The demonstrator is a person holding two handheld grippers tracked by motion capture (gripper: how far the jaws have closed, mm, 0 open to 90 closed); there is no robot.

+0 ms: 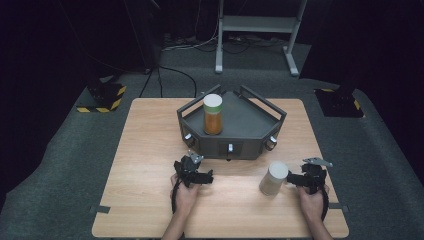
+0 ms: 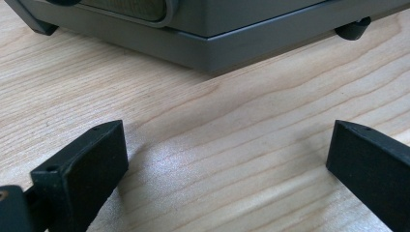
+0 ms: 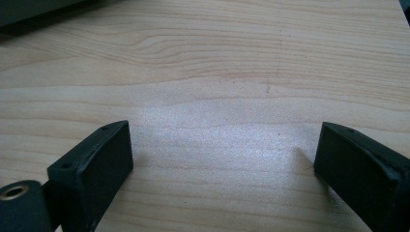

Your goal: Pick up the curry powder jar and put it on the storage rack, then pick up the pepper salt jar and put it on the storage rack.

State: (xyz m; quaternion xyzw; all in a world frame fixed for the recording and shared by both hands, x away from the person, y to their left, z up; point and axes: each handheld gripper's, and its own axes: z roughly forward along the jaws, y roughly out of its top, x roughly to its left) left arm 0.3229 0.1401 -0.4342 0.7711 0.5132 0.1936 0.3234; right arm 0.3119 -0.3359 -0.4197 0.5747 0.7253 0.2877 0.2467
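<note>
Just wood table, grey carpet.

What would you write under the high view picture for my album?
Two hand-held grippers, left gripper and right gripper, rest on a wooden table near a white cup.

— What do the grippers look like?
— Both are black. The left gripper has a small grey plate on top; the right gripper carries a grey three-cornered plate.
— Cables?
— A black cable loops by each wrist.
— And the jaws up close?
— Matte black blocks with bevelled tips and a small hole near each top edge. A brass-ringed hole sits at the lower left in both gripper views.
— Sleeves?
— None; the forearms are bare.
</note>
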